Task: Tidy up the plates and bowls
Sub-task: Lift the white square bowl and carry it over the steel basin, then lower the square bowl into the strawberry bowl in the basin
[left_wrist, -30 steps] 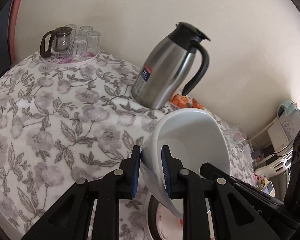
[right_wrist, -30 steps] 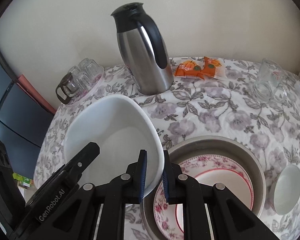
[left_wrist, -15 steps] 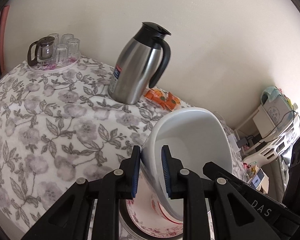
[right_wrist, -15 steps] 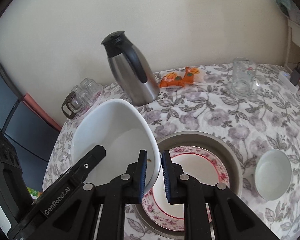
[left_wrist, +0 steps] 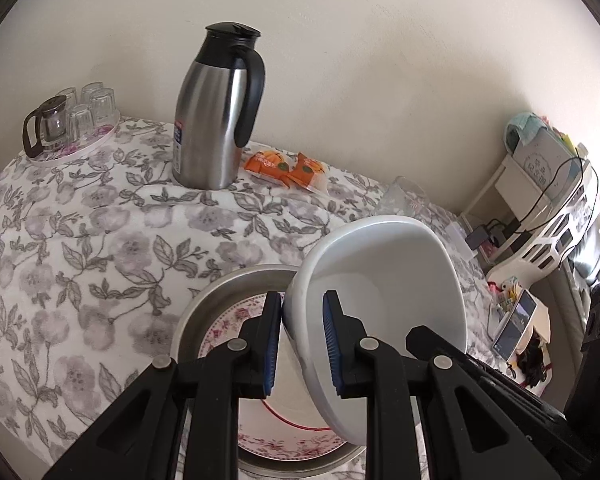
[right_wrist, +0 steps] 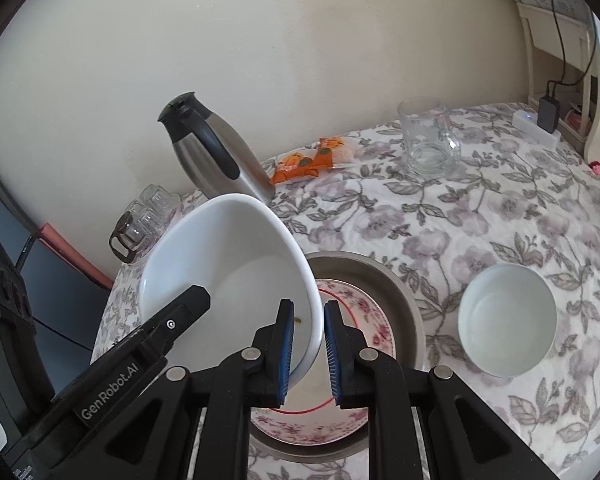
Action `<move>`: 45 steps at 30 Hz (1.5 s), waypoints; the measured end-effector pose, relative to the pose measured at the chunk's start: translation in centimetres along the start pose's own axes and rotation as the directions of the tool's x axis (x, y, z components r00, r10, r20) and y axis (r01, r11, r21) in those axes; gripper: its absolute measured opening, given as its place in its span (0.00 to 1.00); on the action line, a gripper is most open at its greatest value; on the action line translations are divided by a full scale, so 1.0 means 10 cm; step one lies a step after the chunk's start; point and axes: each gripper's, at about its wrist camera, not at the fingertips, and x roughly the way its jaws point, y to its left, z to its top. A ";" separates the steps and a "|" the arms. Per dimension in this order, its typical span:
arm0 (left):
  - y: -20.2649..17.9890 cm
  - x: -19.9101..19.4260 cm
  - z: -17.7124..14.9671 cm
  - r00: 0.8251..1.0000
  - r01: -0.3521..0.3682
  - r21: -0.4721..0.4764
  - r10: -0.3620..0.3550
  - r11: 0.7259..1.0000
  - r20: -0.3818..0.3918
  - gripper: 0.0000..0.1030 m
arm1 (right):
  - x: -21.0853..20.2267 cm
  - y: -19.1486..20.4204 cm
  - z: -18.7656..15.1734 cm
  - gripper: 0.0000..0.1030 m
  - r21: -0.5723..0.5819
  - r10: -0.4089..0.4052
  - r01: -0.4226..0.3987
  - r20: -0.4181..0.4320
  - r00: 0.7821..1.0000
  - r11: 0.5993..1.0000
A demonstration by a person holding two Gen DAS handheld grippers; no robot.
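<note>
- The left gripper [left_wrist: 300, 338] pinches the left rim of a large white bowl [left_wrist: 384, 292].
- The right gripper [right_wrist: 307, 350] pinches the same bowl's right rim, holding it tilted in the air.
- Below lies a floral plate [right_wrist: 366, 316] inside a grey metal basin [right_wrist: 400, 292].
- A small white bowl [right_wrist: 507, 320] sits to the right of the basin.
- Far back stands a steel carafe [left_wrist: 216, 120].
</note>
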 end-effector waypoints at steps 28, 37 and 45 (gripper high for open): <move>0.11 0.32 -0.26 0.988 -0.072 -0.049 0.064 0.996 -0.143 0.21 | 0.33 -0.13 -0.25 0.18 -0.010 0.000 -0.002 -0.140 0.990 1.000; 0.15 0.41 -0.27 0.984 -0.068 -0.060 0.057 0.996 -0.167 0.21 | 0.42 -0.17 -0.26 0.20 0.001 -0.012 0.013 -0.165 0.986 1.000; 0.24 0.46 -0.26 0.983 -0.068 -0.096 0.050 0.993 -0.176 0.21 | 0.44 -0.18 -0.25 0.23 0.014 -0.003 0.006 -0.161 0.987 1.000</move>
